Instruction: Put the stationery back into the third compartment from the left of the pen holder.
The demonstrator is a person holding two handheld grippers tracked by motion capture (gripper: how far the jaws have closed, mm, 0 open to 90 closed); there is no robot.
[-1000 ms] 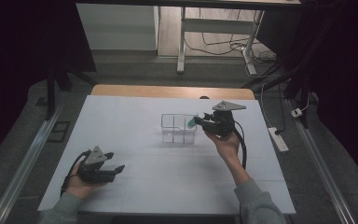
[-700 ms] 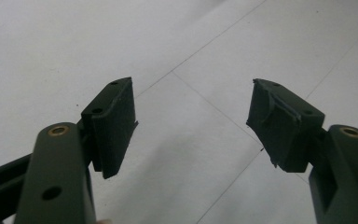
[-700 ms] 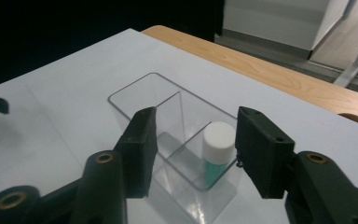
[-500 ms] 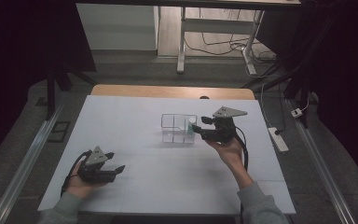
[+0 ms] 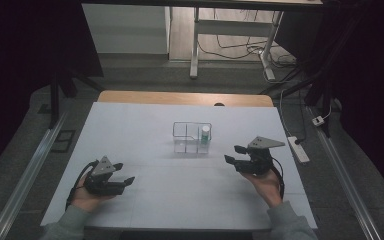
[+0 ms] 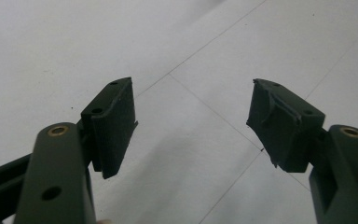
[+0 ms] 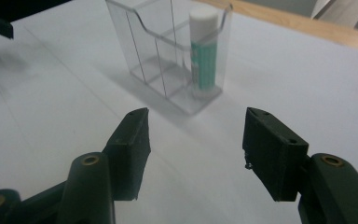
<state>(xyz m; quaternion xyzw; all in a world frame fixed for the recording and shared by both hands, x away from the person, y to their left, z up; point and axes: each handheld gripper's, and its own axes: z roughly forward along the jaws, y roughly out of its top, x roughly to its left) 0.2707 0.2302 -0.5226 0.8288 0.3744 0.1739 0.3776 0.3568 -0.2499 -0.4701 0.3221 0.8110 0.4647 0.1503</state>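
**Glue stick upright in the clear holder, nearer the right tool**

Glue stick (image 5: 206,134) stands upright in the rightmost compartment of a clear plastic holder (image 5: 192,137) on the far middle of the white table (image 5: 130,125); its long axis runs straight up, white cap on top.

Going left to right: the left tool (image 5: 122,173) rests low on the near left of the table, its jaws spread wide with nothing but bare sheet between them, well apart from the holder. The holder sits between the two hands and farther back. The right tool (image 5: 232,153) hangs near the holder's right end, its jaws having just been opening; they stand apart and empty. In the right gripper view, the glue stick (image 7: 202,49) lies ahead of that tool (image 7: 196,135) and close to its centre line, seen through the holder's wall (image 7: 144,51).

The right hand (image 5: 267,185) is plainly the nearer one. Judged from this, the stick looks placed already, and any further reach would go forward and slightly left from the right tool.
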